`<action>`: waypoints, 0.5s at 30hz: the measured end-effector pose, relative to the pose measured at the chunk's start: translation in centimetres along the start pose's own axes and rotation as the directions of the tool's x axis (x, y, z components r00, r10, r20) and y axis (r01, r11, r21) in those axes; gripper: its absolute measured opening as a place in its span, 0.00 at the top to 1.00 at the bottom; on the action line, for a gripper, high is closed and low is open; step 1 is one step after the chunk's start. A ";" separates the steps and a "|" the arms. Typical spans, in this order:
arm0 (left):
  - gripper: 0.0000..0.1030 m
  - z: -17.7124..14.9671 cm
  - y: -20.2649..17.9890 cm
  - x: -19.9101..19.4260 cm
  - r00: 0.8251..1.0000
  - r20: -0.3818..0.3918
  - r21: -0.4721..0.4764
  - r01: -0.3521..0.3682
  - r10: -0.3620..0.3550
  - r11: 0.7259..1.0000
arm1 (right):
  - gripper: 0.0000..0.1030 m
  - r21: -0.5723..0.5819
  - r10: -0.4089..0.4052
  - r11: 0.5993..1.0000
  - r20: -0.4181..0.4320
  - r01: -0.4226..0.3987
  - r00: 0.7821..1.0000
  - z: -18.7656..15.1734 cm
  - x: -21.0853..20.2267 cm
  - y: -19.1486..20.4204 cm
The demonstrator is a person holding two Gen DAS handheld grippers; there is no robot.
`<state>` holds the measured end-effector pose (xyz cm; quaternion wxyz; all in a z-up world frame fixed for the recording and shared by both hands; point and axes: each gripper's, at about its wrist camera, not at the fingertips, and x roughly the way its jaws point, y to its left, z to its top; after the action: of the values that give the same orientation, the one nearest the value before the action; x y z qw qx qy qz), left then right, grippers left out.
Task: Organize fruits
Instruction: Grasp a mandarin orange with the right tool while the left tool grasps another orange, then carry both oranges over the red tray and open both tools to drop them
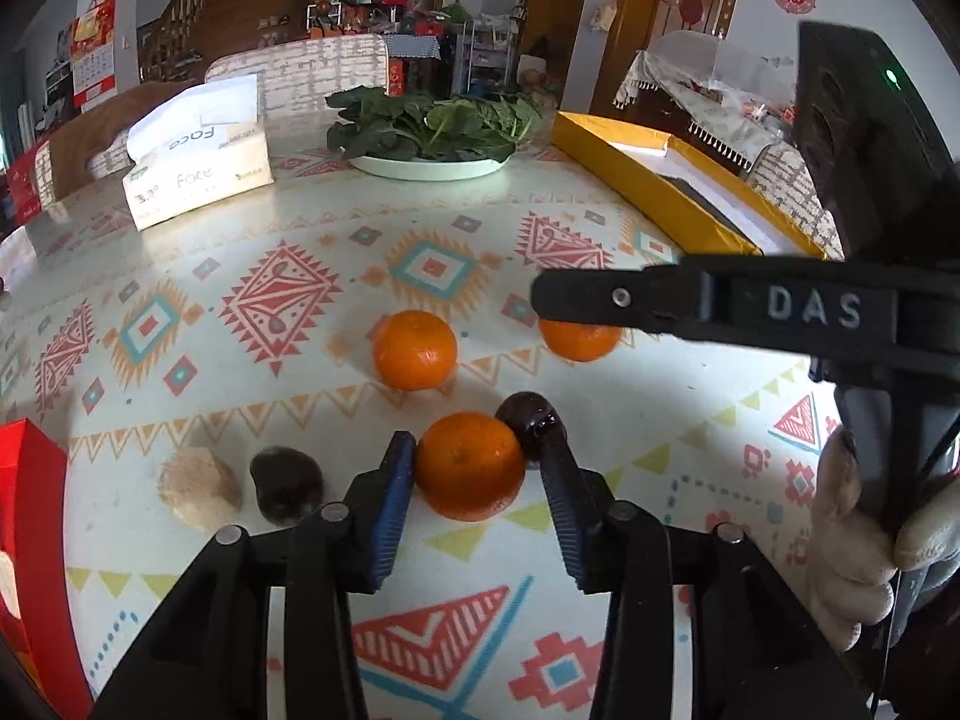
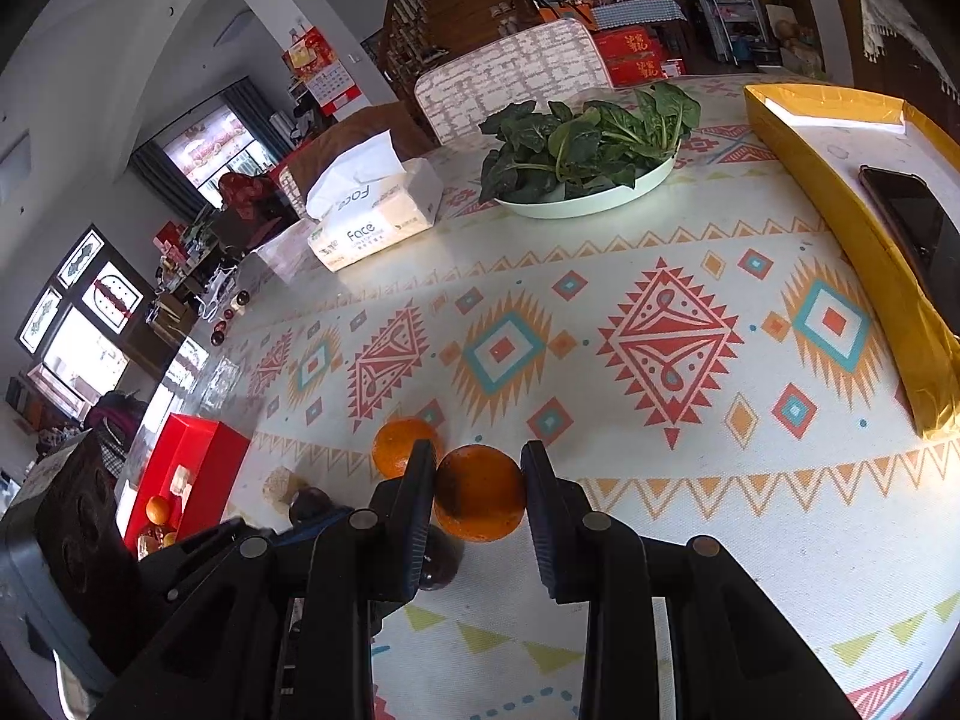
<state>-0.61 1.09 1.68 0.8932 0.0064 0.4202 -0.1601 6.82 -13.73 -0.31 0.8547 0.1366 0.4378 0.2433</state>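
Observation:
In the left wrist view my left gripper (image 1: 474, 462) is shut on an orange (image 1: 468, 468) that rests on the patterned tablecloth (image 1: 300, 312). A dark round fruit (image 1: 531, 426) touches that orange behind the right-hand pad. A second orange (image 1: 414, 348) lies free farther back. One finger (image 1: 600, 300) of my right gripper reaches in from the right over a third orange (image 1: 579, 342). In the right wrist view my right gripper (image 2: 480, 480) is shut on that orange (image 2: 480, 495). The free orange (image 2: 399, 444) sits just behind its left finger.
Another dark fruit (image 1: 285, 483) and a beige lump (image 1: 198, 492) lie left of my left gripper. A red box (image 2: 186, 468) holding fruit stands at the left edge. Tissue pack (image 1: 198, 174), plate of greens (image 1: 429, 168) and a yellow tray (image 2: 840, 210) with a phone stand farther back. A gloved hand (image 1: 852, 540) grips the right handle.

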 end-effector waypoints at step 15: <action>0.66 -3.8 4.9 -8.5 0.988 0.143 -0.232 -0.020 0.054 0.973 | 0.69 -0.007 0.035 0.999 0.013 -0.035 0.999 -0.2 -0.5 0.4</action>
<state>-7.06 8.72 5.07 0.9196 -0.1011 0.3679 -0.0937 6.29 -13.61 0.09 0.8536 0.1430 0.4287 0.2589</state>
